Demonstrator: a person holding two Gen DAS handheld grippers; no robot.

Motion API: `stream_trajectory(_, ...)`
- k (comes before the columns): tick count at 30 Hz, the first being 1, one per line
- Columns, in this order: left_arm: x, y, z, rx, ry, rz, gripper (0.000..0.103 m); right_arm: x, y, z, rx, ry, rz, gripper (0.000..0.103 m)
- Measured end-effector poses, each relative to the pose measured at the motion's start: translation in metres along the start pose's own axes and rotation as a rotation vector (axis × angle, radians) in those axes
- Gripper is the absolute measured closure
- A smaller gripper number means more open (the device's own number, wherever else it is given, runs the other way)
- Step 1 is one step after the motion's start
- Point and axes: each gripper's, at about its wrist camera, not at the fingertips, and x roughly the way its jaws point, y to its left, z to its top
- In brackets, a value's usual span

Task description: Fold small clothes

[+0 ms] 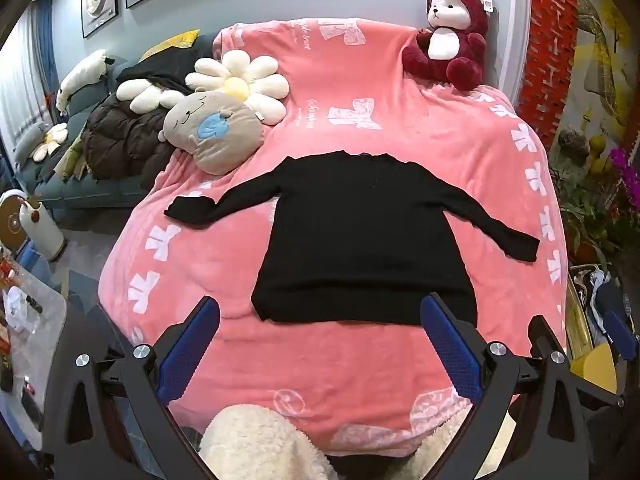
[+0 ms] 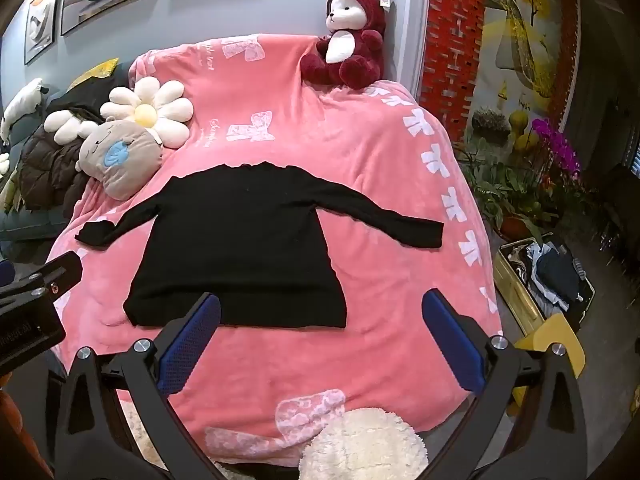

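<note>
A black long-sleeved top (image 1: 360, 232) (image 2: 240, 248) lies flat on a pink blanket (image 1: 360, 360) (image 2: 380, 208), both sleeves spread sideways and the hem nearest me. My left gripper (image 1: 320, 308) hovers open above the hem, its blue pads (image 1: 192, 348) wide apart with nothing between them. My right gripper (image 2: 320, 304) is also open, over the hem's right corner, blue pads (image 2: 452, 340) apart and holding nothing. Neither touches the top.
A maroon plush bear (image 1: 448, 36) (image 2: 348, 40) sits at the blanket's far end. A flower cushion (image 1: 240, 80) and a round face cushion (image 1: 212, 132) lie at the far left. Right of the bed stands a box of clothes (image 2: 548, 276) and potted plants (image 2: 520, 184). Fluffy cream fabric (image 2: 360, 444) lies near me.
</note>
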Motion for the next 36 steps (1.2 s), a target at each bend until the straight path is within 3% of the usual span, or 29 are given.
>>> stream_trajectory(36, 0.012, 0.005, -0.013, 0.009, 0.013, 0.012, 0.005, 0.001, 0.002, -0.002, 0.006, 0.003, 0.006, 0.005)
